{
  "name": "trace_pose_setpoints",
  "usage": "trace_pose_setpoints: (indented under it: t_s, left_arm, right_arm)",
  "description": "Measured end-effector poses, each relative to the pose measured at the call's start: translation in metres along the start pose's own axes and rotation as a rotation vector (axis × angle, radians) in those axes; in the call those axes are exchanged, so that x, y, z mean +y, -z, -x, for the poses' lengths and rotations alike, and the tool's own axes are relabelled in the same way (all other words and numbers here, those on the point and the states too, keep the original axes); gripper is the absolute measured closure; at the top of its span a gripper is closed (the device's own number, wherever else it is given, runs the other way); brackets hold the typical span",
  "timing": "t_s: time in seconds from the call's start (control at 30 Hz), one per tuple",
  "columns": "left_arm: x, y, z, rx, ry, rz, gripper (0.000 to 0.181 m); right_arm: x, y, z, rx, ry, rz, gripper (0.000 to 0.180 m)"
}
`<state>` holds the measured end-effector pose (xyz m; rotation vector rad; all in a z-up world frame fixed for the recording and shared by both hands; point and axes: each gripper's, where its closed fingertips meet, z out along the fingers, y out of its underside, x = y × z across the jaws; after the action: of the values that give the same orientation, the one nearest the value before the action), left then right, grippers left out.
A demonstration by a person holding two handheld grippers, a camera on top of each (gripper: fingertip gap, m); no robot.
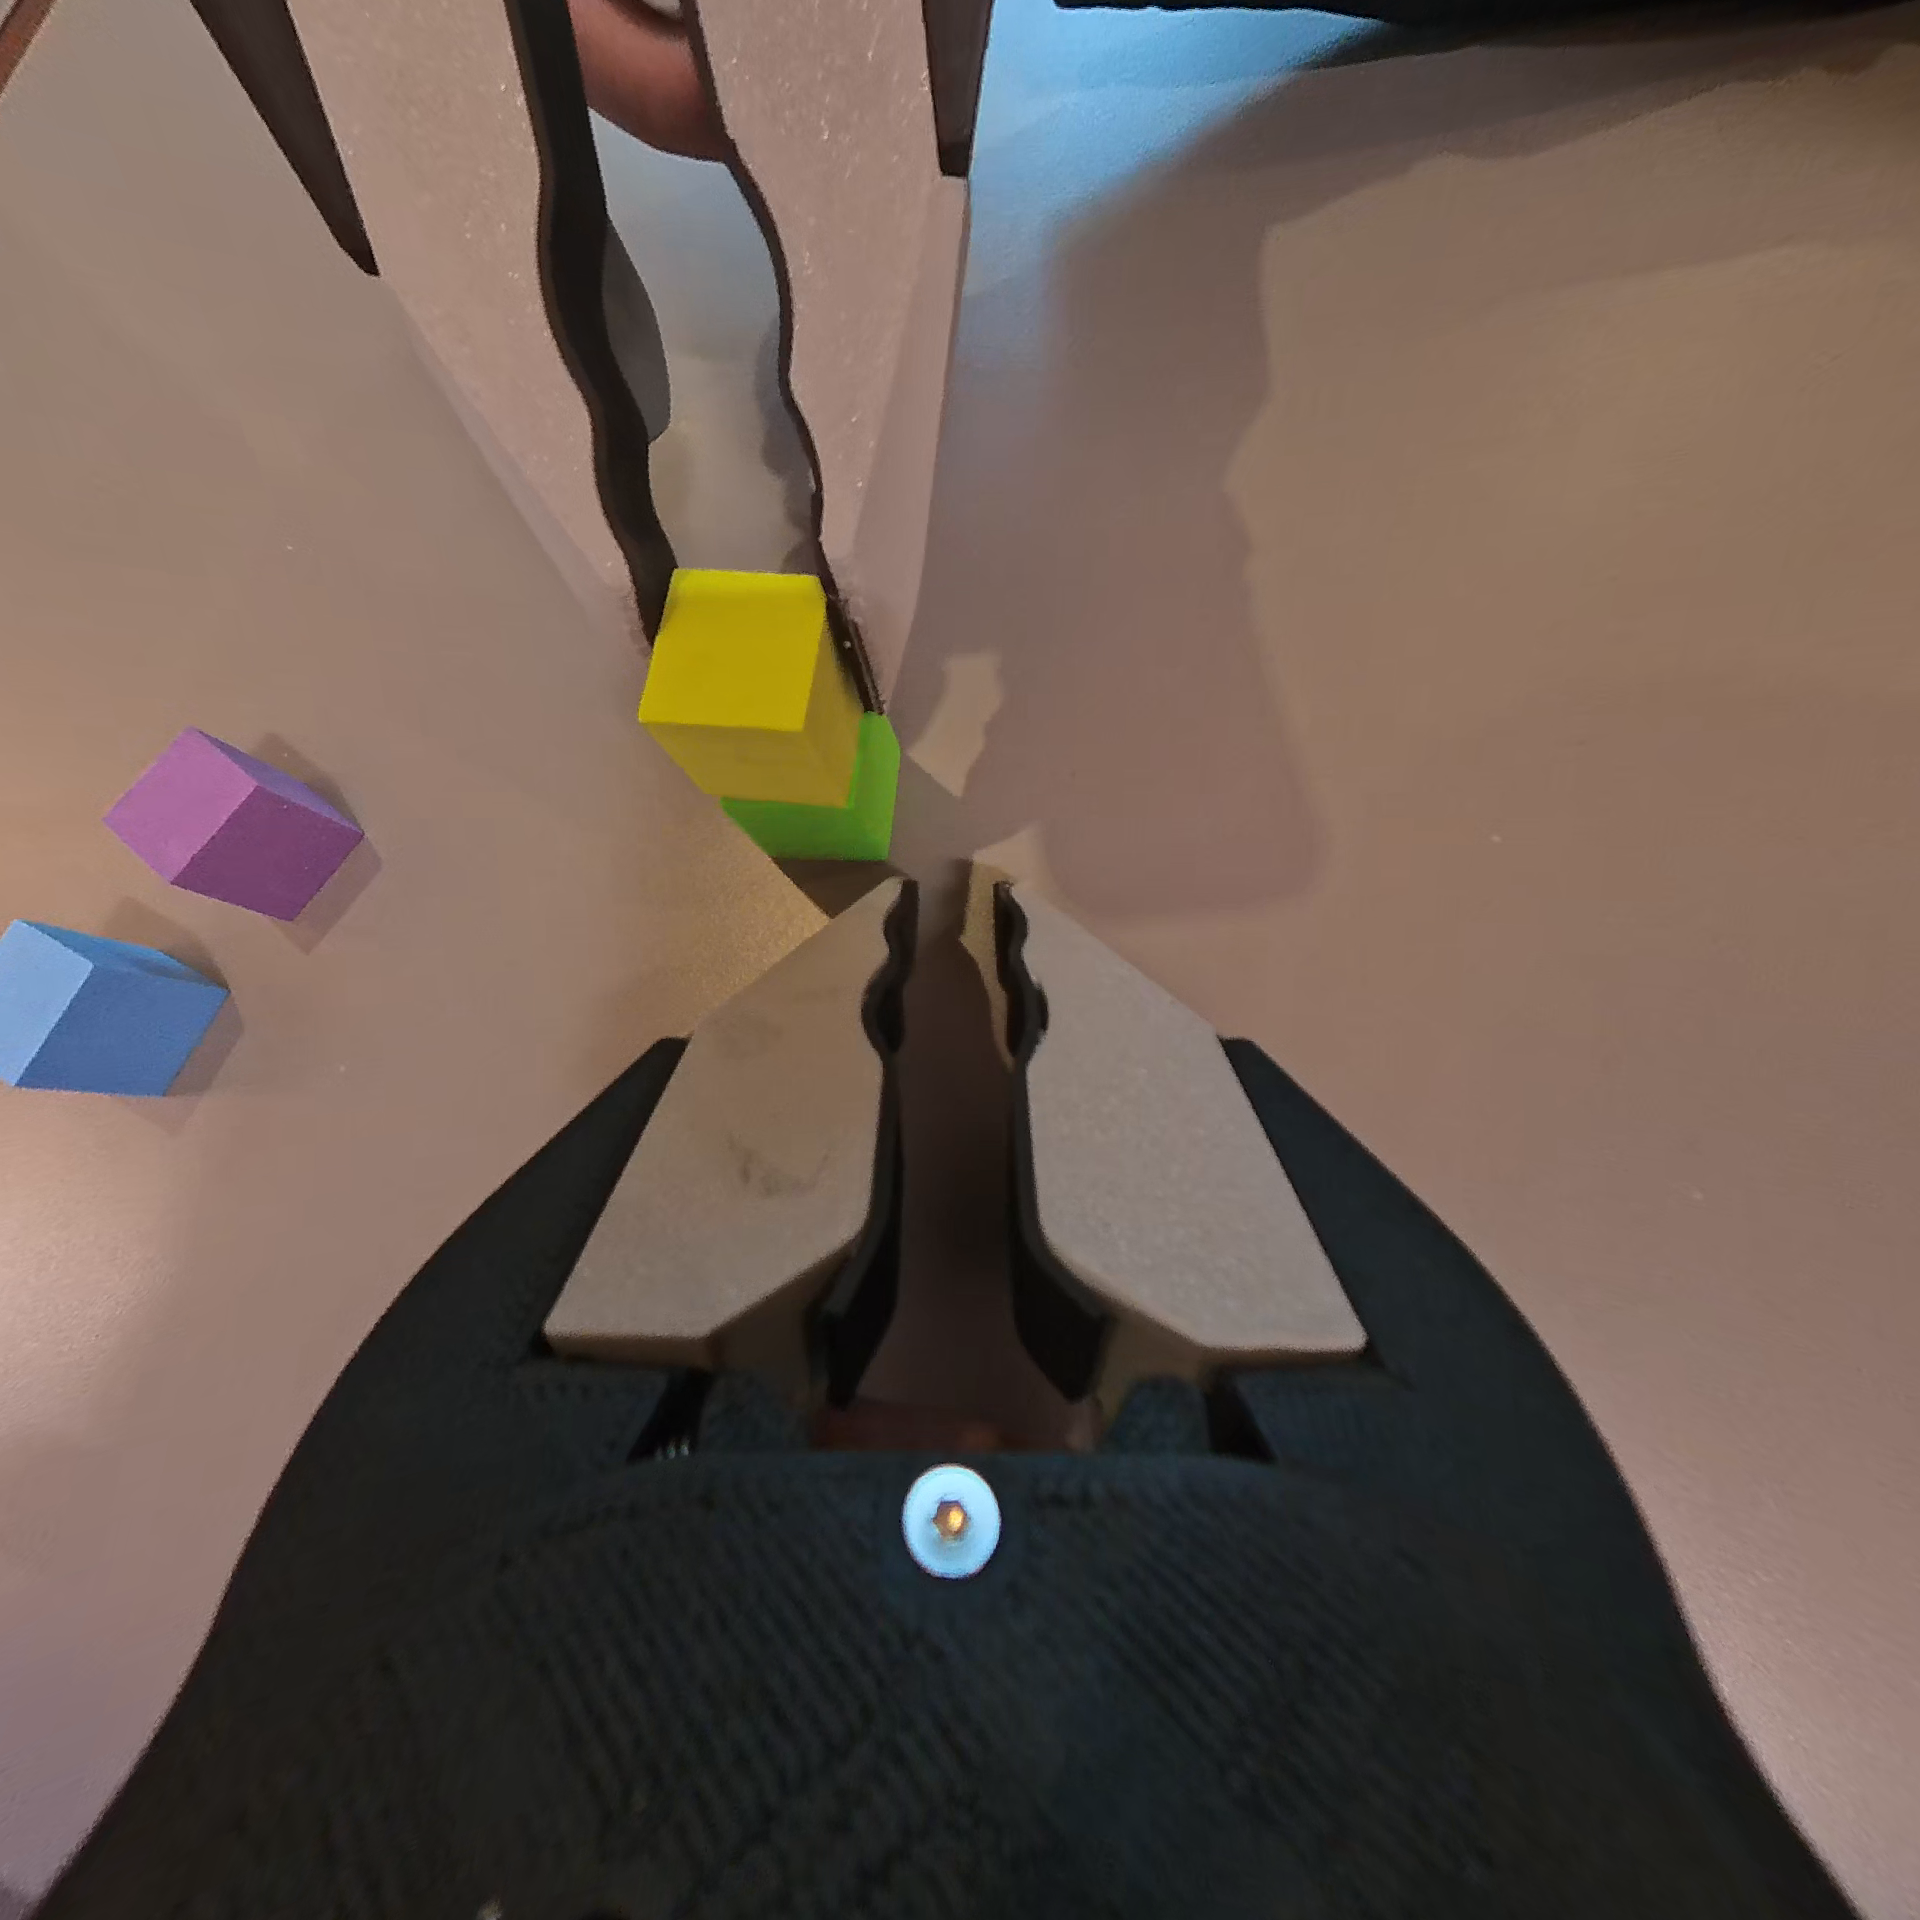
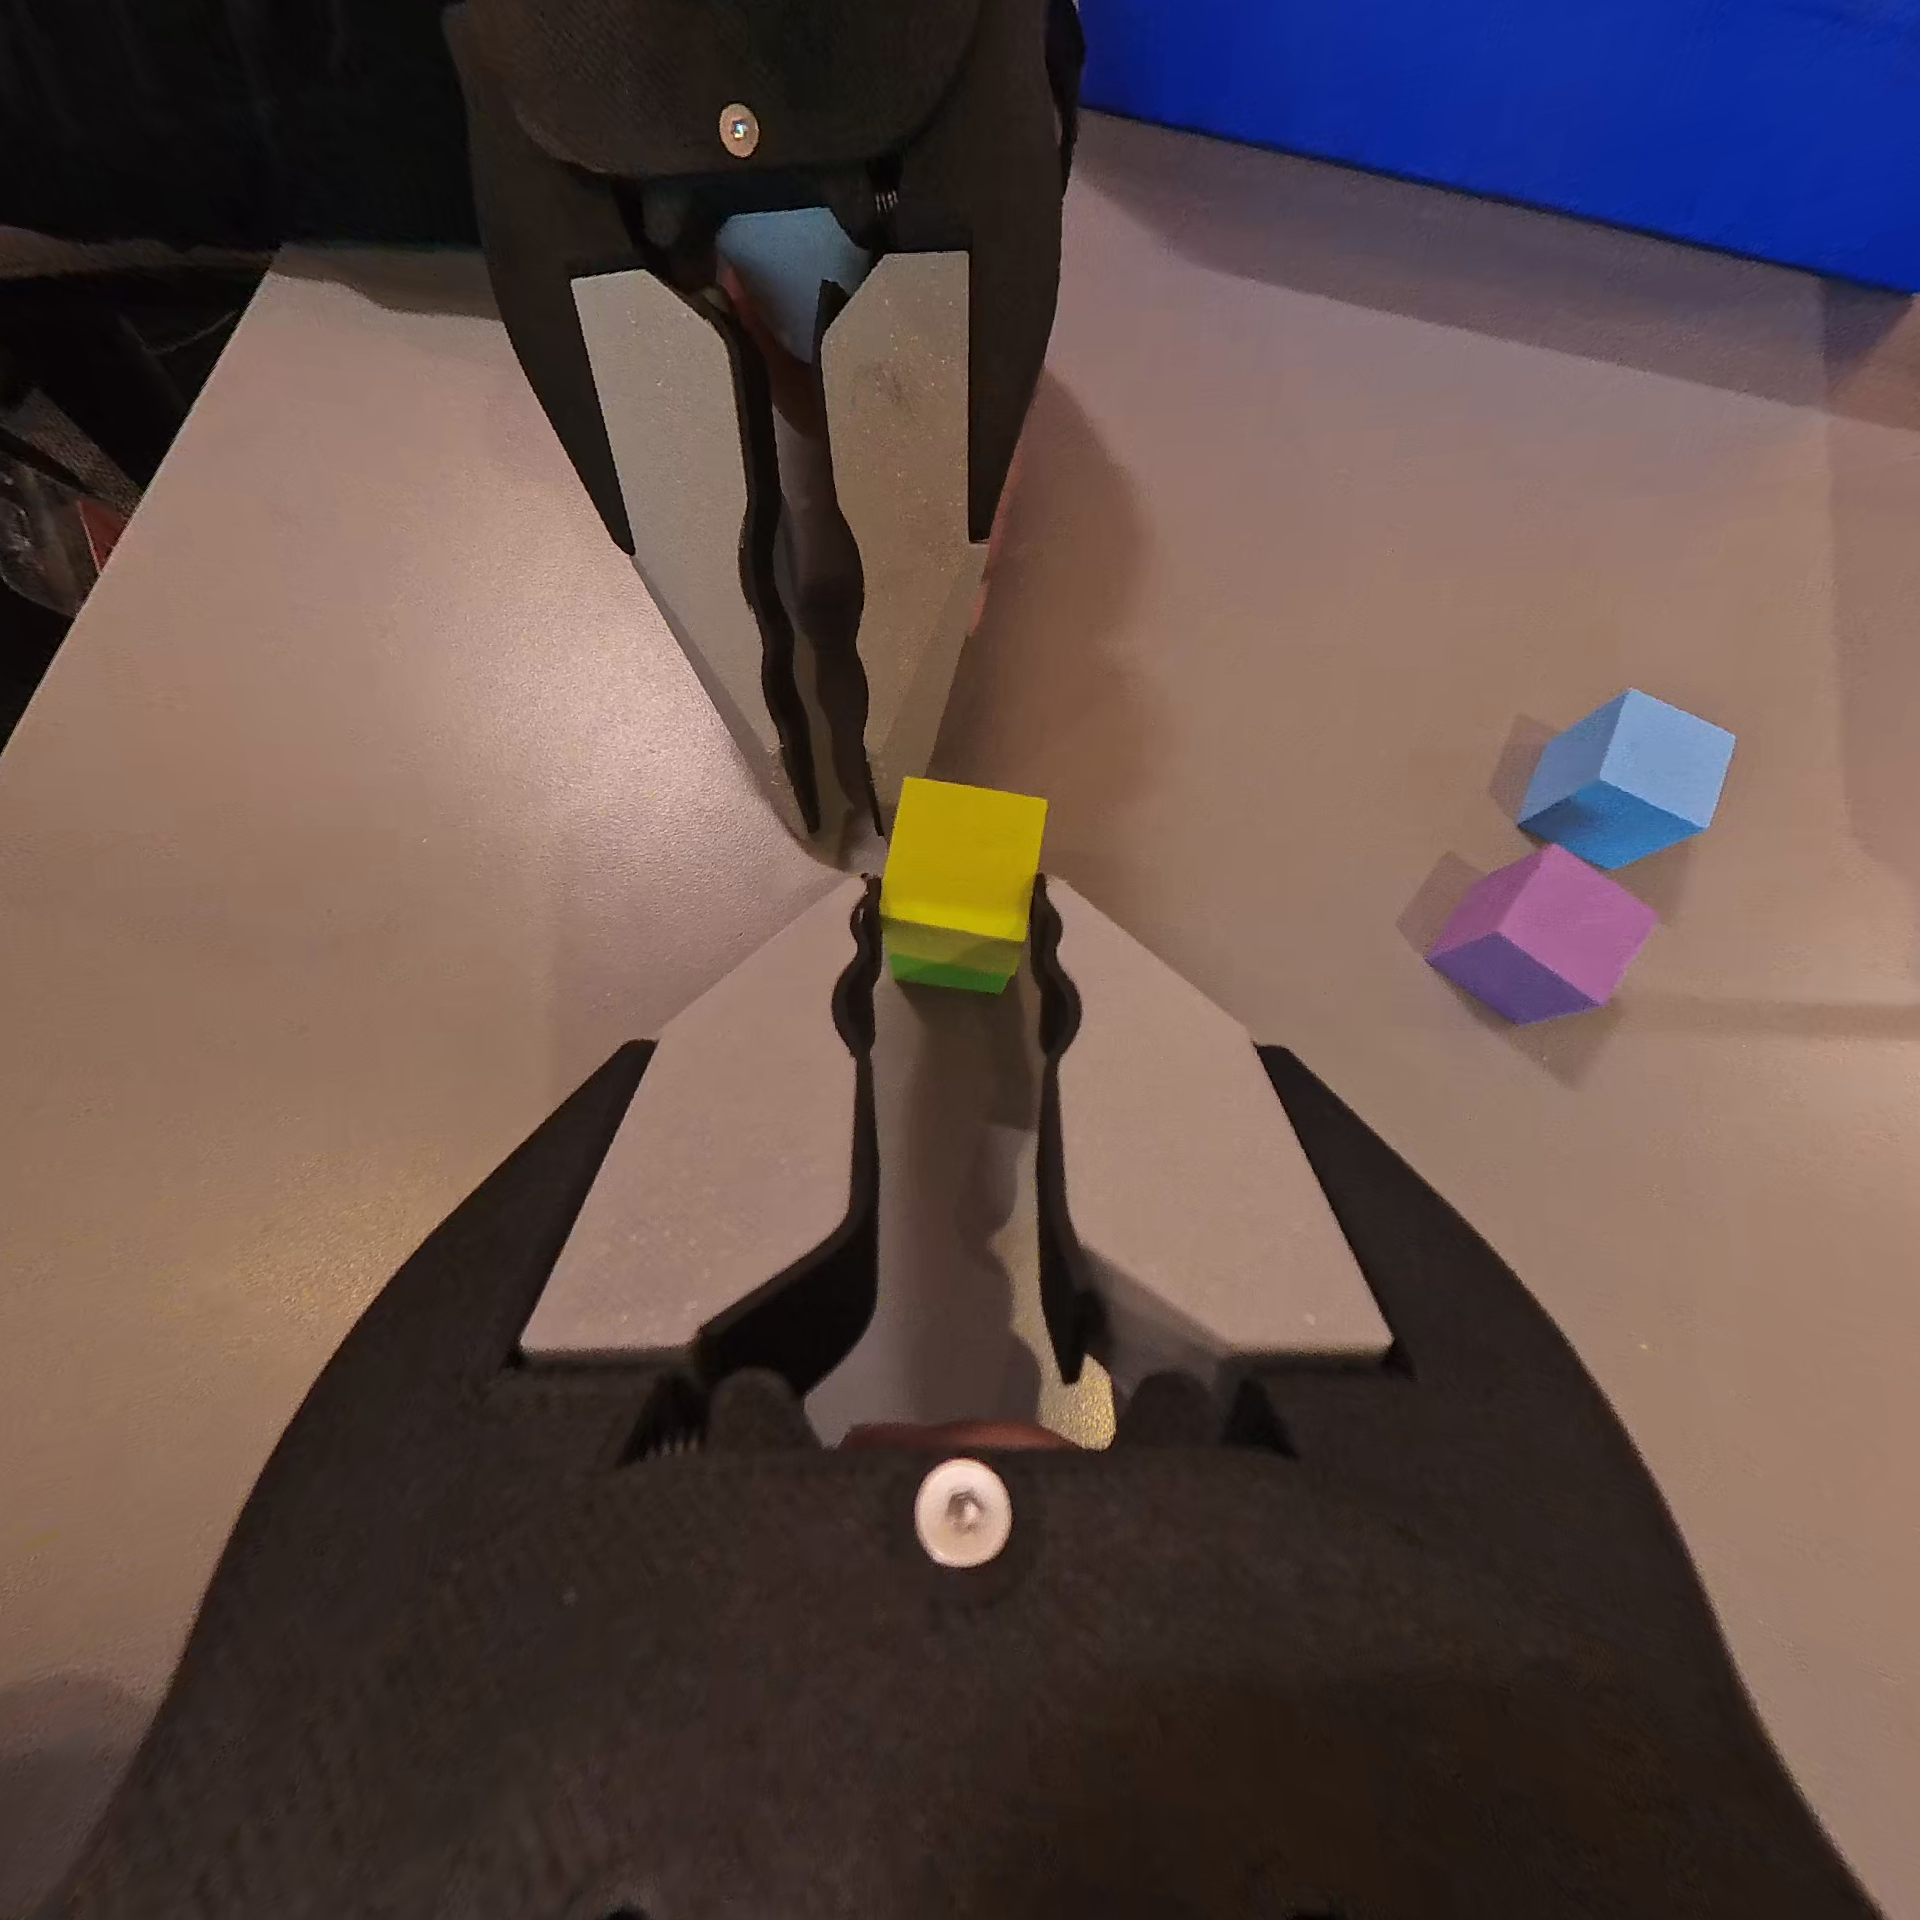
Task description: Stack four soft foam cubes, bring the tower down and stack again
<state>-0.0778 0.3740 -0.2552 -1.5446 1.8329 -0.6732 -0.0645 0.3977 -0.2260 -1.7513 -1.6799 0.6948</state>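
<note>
A yellow foam cube (image 2: 961,852) sits on a green cube (image 2: 951,975) on the grey table (image 2: 312,831). My right gripper (image 2: 953,883) is shut on the yellow cube, one fingertip on each side. In the left wrist view the right gripper (image 1: 758,665) comes from above onto the yellow cube (image 1: 732,655), with the green cube (image 1: 831,821) under it. My left gripper (image 1: 951,883) is shut and empty, its tips just beside the green cube; it shows in the right wrist view (image 2: 836,826) behind the stack. A purple cube (image 2: 1538,935) and a blue cube (image 2: 1626,779) lie loose to the side.
The purple cube (image 1: 234,821) and blue cube (image 1: 94,1008) lie close together, apart from the stack. A blue panel (image 2: 1507,135) stands along the table's far edge. The table's left edge (image 2: 135,520) drops off into a dark area. Across from one pair of fingers to the other is roughly 4 cm.
</note>
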Motion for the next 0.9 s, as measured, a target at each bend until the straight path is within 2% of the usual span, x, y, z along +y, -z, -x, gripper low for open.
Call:
trace_pose_setpoints:
  t_s: [0.27,0.37,0.53,0.63,0.7,0.77,0.83,0.9]
  left_arm:
    - [0.0,0.0,0.0,-0.002,-0.003,0.0,0.168]
    - [0.0,0.0,0.0,-0.003,-0.004,0.0,0.168]
    - [0.0,0.0,0.0,-0.006,-0.009,0.0,0.168]
    - [0.0,0.0,0.0,-0.008,-0.011,0.0,0.168]
    - [0.0,0.0,0.0,-0.01,-0.013,0.0,0.168]
    - [0.0,0.0,0.0,-0.011,-0.015,0.0,0.168]
    - [0.0,0.0,0.0,-0.01,-0.014,0.0,0.169]
    - [0.0,0.0,-0.001,-0.01,-0.013,0.0,0.169]
  right_arm:
    - [0.001,-0.001,-0.001,0.007,-0.002,0.001,0.153]
    - [0.001,-0.001,-0.002,0.011,-0.006,0.0,0.148]
    - [-0.012,0.007,-0.001,-0.003,-0.039,-0.081,0.132]
    - [-0.027,0.02,-0.009,0.025,-0.068,-0.2,0.13]
    - [-0.035,0.034,-0.031,0.128,-0.116,-0.288,0.133]
    - [-0.027,0.045,-0.066,0.308,-0.197,-0.315,0.136]
    - [0.0,0.046,-0.097,0.48,-0.285,-0.221,0.135]
    - [0.019,0.037,-0.11,0.552,-0.31,-0.123,0.134]
